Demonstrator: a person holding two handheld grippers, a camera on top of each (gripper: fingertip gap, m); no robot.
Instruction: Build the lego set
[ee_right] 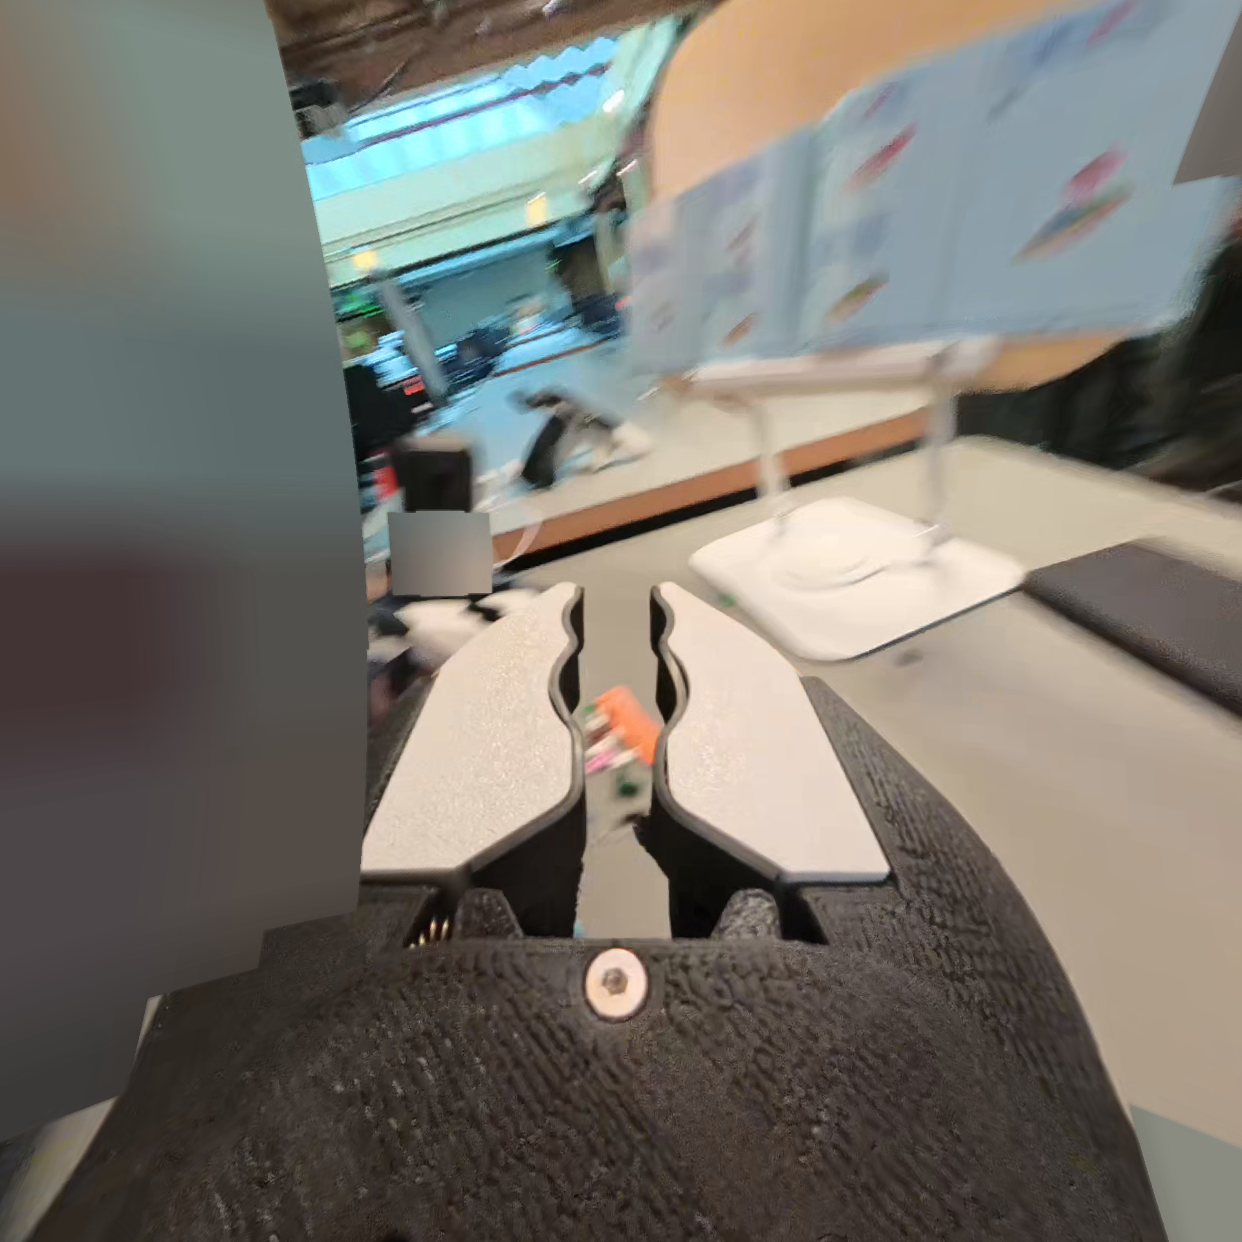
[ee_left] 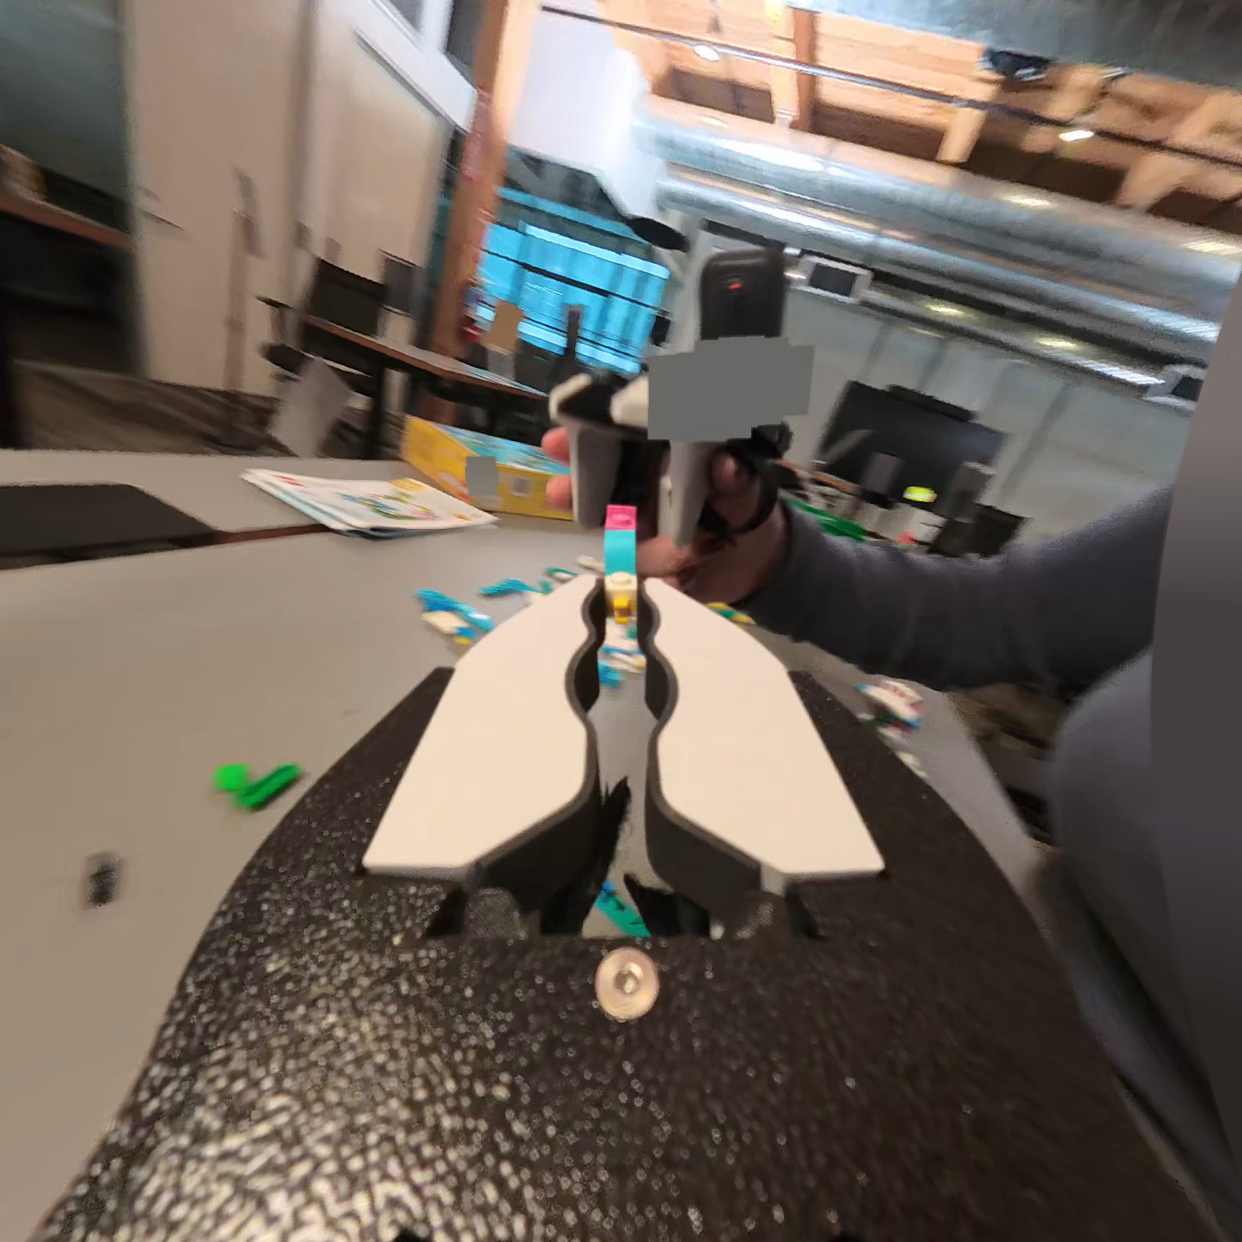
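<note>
Left wrist view: left tongs [ee_left: 622, 591] clenched at the tips on a small lego assembly [ee_left: 619, 561], cream and yellow at the pinched base, teal in the middle, pink on top. Long axis upright, pink end pointing up and away from the tips, raised above the grey counter [ee_left: 201, 672]. Right tongs [ee_left: 628, 484] just beyond, pointing down over the pink end, held in a hand [ee_left: 712, 537] with a grey sleeve; contact with the piece not clear. Loose teal and white pieces [ee_left: 457, 611] scattered on the counter past the tips, green pieces [ee_left: 255, 783] to the left, more pieces [ee_left: 890, 702] to the right. Instruction booklets [ee_left: 369, 501] and a yellow box [ee_left: 484, 474] farther back.

Right wrist view: right tongs [ee_right: 617, 595] released, a clear gap between the tips, nothing seen between them. Orange and pink pieces [ee_right: 622, 732] blurred on the counter [ee_right: 1008, 773] below the gap. White stand [ee_right: 853, 571] ahead to the right, carrying an open instruction page [ee_right: 941, 215], heavily blurred.
</note>
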